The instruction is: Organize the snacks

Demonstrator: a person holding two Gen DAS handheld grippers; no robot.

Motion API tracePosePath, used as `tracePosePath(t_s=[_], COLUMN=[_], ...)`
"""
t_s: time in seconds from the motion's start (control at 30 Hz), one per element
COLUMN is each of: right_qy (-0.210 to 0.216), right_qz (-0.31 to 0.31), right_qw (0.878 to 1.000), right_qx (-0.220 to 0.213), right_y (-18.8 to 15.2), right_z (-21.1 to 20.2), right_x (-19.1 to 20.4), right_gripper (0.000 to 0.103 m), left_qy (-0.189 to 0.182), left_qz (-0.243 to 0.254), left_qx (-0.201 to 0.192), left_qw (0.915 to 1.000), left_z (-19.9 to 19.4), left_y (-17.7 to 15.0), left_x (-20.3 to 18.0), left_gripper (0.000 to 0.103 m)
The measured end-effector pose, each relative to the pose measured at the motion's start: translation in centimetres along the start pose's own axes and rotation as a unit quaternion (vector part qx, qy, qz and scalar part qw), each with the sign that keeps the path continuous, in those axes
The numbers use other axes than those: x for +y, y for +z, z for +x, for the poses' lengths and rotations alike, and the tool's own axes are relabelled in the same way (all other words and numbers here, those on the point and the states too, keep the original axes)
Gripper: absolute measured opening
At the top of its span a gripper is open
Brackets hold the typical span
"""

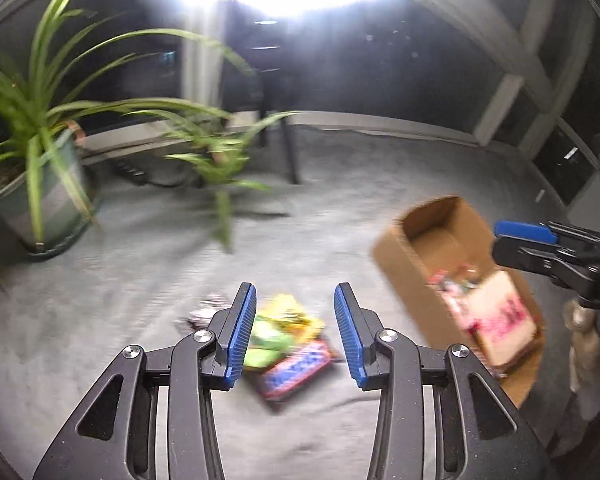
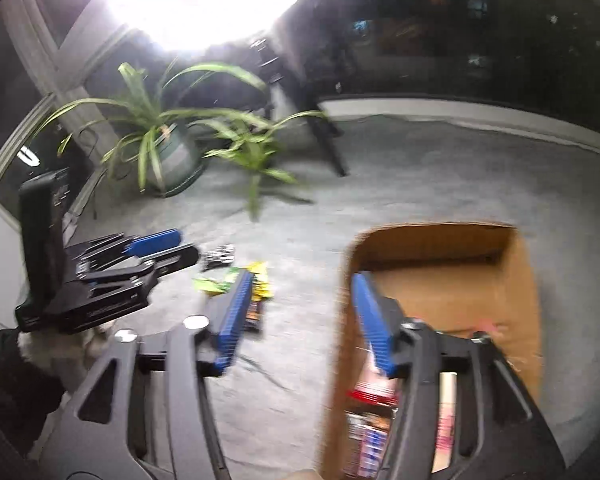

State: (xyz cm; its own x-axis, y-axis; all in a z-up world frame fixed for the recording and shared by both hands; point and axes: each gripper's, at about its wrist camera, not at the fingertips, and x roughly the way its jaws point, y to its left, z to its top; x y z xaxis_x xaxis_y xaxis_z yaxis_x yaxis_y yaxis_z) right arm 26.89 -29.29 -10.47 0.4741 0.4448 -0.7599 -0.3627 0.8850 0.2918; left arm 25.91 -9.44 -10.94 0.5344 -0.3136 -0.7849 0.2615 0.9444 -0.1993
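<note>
A small pile of snack packs lies on the grey carpet: yellow and green packs [image 1: 288,320] and a red and blue bar [image 1: 296,368]. My left gripper [image 1: 295,292] hovers over the pile, open, with nothing between its pads. An open cardboard box [image 1: 404,272] stands to the right and holds a pink and white pack [image 1: 500,320]. In the right wrist view my right gripper [image 2: 303,280] is open and empty, its fingers on either side of the left wall of the box [image 2: 440,248]. Blurred packs [image 2: 368,420] lie inside. The snack pile [image 2: 258,280] is left of the box.
A small black and white pack [image 2: 220,256] lies beside the pile. Potted plants [image 1: 32,184] stand at the back left, with dark chair legs [image 1: 292,152] behind them. A bright lamp glares overhead. My left gripper [image 2: 184,246] shows at the left, above a dark sleeve [image 2: 20,380].
</note>
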Motion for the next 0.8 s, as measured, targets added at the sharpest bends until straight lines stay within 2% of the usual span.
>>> tracePosePath(t_s=[0.03,0.13,0.27,0.4,0.7,0.8], right_qy=[0.006,0.02,0.033,0.038,0.004,0.002], right_qz=[-0.002,0.003,0.031,0.068,0.113,0.113], right_qw=[1.0,0.999,0.996,0.991,0.985,0.985], right_qx=[0.01,0.041,0.079,0.11,0.129,0.13], right_y=[0.3,1.0,1.3,1.1,0.9,0.6], right_z=[1.0,4.1,8.5,12.3,16.6,17.4], right_x=[0.8,2.8,4.0,3.6,1.7,1.7], right_gripper=[0.044,0.041,0.029,0.028,0.027,0.022], left_qy=[-0.002,-0.002,-0.011,-0.014,-0.034,-0.04], left_qz=[-0.009,-0.036,-0.051,-0.062,-0.095,-0.086], left_qx=[0.007,0.022,0.04,0.055,0.082,0.091], left_qw=[0.9999,0.9991,0.9979,0.9964,0.9915,0.9913], left_z=[0.3,1.2,3.0,4.9,8.4,8.9], left_y=[0.2,0.2,0.3,0.3,-0.2,-0.7], left_x=[1.0,3.3,4.8,5.8,7.5,7.0], left_gripper=[0.039,0.026,0.021,0.019,0.019,0.015])
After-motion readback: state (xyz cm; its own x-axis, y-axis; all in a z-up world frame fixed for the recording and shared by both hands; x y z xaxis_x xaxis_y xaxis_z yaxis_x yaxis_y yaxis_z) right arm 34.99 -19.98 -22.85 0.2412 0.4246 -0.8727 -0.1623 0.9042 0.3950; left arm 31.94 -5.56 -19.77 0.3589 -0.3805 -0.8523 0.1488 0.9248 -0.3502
